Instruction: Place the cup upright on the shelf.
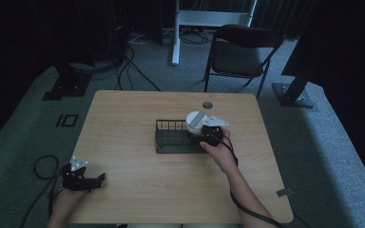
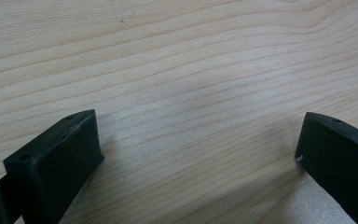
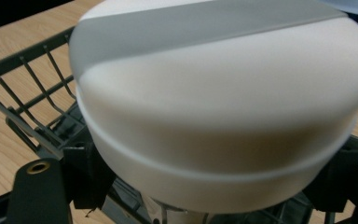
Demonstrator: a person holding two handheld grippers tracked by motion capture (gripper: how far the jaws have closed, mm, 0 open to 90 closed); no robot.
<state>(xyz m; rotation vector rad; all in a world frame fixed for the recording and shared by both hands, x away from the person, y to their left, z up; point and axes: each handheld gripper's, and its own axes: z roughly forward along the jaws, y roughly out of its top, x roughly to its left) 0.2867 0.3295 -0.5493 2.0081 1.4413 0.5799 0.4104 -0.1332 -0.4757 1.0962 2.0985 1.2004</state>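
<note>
White bowls [image 3: 223, 116], two nested upside down by the look of it, sit close in front of my right tool [image 1: 204, 137] over the right end of the black wire rack [image 1: 171, 137], and I judge the tool clenched on their rim, though the contact itself is hidden from me. If that grip is shallow, the smooth stack could slip or split apart, clip the rack's wires and drag or tip it across the bench [image 1: 138, 190]. My left tool [image 1: 95, 180] rests released at the near left corner, too far off to steady anything.
</note>
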